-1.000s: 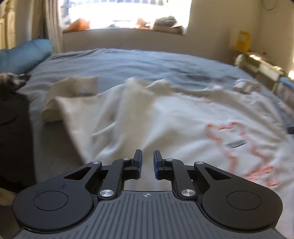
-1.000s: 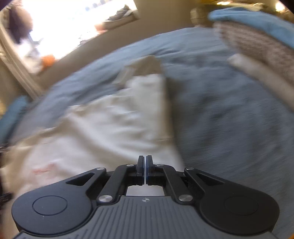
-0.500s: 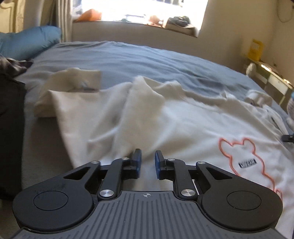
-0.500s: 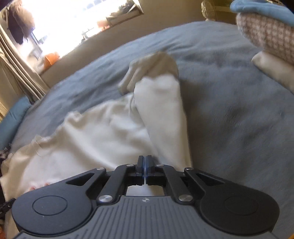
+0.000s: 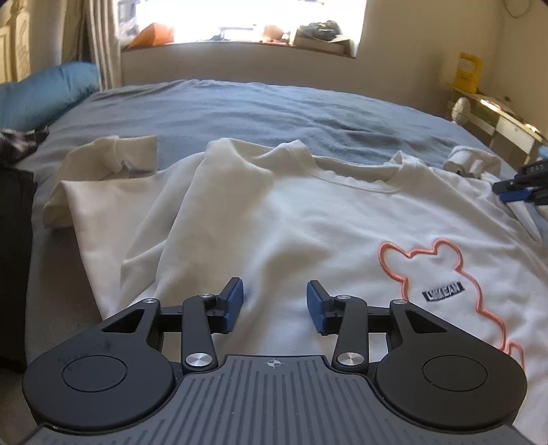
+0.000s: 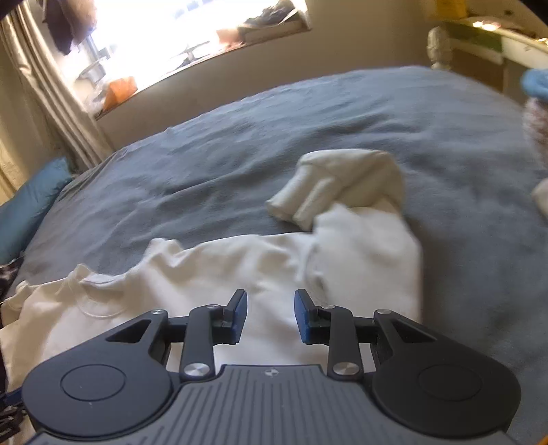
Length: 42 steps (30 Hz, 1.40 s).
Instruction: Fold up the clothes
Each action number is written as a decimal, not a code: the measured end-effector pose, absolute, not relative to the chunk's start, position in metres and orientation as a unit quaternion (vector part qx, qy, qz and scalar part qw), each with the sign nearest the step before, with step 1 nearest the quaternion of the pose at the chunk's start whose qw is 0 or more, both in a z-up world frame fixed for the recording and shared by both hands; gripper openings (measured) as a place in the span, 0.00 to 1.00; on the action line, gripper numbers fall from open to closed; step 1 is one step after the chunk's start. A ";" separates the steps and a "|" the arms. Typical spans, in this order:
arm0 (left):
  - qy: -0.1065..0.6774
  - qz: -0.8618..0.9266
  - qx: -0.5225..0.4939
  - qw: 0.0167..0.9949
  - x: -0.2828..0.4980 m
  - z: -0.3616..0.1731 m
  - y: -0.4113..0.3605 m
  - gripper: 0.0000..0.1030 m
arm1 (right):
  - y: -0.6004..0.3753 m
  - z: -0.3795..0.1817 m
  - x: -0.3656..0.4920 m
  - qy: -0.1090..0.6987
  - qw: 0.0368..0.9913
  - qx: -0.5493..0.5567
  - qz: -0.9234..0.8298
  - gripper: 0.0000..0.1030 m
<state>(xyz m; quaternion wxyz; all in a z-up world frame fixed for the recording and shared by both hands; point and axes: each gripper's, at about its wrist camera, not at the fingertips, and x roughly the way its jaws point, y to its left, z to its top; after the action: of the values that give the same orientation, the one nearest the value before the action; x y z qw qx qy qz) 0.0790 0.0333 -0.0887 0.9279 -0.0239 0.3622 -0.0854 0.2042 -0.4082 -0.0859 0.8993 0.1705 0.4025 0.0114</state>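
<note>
Grippers differ from before: left gripper [image 5: 274, 304] spread wider, right gripper [image 6: 270, 315], earlier pinched shut, now parted, both empty above the sweatshirt [image 5: 308, 219] spread on the bed [image 5: 239, 106] below a sunlit window [image 5: 239, 17].

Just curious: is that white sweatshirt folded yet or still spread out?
Mostly spread: the sweatshirt lies front-up on the bed, bear outline showing; only its sleeves are bunched.

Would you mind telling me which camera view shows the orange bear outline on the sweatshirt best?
The left wrist view: the bear outline on the sweatshirt is sharp and nearly complete. The right wrist view shows only plain white fabric, no print.
</note>
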 end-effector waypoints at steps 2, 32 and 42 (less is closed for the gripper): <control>0.362 -0.083 -0.031 0.928 0.078 -0.087 0.033 0.41 | -0.401 -0.086 0.208 0.413 0.893 0.175 0.031 0.31; 0.362 -0.154 -0.085 0.916 0.097 -0.093 0.047 0.56 | -0.475 -0.066 0.219 0.449 0.854 0.202 -0.169 0.38; 0.353 -0.172 -0.066 0.918 0.102 -0.096 0.037 0.58 | -0.505 -0.078 0.183 0.345 0.851 0.339 -0.205 0.39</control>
<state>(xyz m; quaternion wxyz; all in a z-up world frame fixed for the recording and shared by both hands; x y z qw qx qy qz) 0.1024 0.0371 -0.0964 0.9175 -0.0656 0.3526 -0.1718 0.1828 -0.5053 -0.0781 0.8507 0.3393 0.3453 -0.2048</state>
